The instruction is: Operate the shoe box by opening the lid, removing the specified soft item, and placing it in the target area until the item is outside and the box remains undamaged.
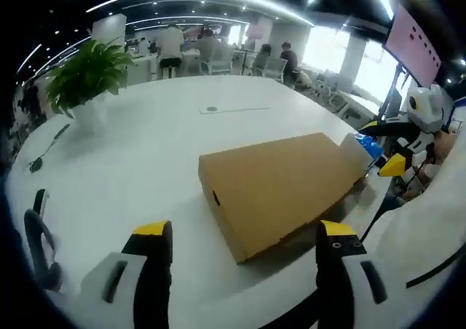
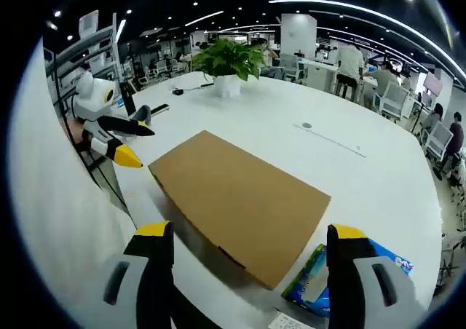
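Sitting lid-down and closed, shoe box (image 1: 280, 191) is resting on white tabletop (image 1: 145, 147), at twelve o'clock of left gripper (image 1: 244, 252) and right gripper (image 2: 247, 260); both are gaping empty. Risk: prying one corner is likely tearing the cardboard lid.

A green plant (image 2: 228, 58) stands near the far edge of the white table (image 2: 349, 176). A blue packet (image 2: 313, 279) lies by the near edge.
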Demonstrator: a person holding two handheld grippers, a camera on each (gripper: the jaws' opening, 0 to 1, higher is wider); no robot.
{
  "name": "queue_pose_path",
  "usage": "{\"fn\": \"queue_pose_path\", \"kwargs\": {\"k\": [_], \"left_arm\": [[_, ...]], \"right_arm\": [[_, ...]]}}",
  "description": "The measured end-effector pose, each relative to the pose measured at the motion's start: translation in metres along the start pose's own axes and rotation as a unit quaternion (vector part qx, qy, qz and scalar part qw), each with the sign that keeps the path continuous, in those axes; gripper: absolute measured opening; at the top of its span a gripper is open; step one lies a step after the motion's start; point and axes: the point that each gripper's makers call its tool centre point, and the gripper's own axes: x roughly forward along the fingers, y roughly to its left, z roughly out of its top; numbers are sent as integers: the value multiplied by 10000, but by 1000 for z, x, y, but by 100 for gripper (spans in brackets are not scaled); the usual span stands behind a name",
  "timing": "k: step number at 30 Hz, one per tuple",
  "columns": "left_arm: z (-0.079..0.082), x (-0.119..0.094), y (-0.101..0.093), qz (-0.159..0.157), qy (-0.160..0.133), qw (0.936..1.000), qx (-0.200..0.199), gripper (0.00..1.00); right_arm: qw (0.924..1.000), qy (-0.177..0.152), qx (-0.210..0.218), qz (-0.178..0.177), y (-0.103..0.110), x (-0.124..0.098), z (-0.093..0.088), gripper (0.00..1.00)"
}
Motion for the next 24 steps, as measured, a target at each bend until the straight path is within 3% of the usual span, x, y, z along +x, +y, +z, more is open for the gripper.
{"fn": "queue_pose_path", "kwargs": {"k": [2,3,4,7,10,13,18,24], "left_arm": [[-10,8,-6,-174,175,9996,121,94],[-19,12,-9,-280,412,9987,118,99],[-32,16,-8,-269,695,9972,-50,98],[-28,19,-5,-201,477,9986,-59,91],[-24,22,-13,-414,338,9984,-179,85],[-28,25,-13,-427,436,9979,-214,84],[-22,28,-5,-266,335,9990,97,80],[-29,36,-8,-328,508,9972,435,75]], "right_arm": [[10000,32,-3,-59,-3,4,-4,80],[9994,273,100,-192,-7,5,-13,78],[9985,463,138,-255,-9,7,-19,75],[9989,444,-18,-136,-4,10,-19,75],[9981,614,-52,-89,-1,17,-28,77],[9979,640,3,-46,0,21,-29,78],[9978,655,83,-35,0,27,-27,79],[9968,781,153,-5,-2,35,-34,77]]}}
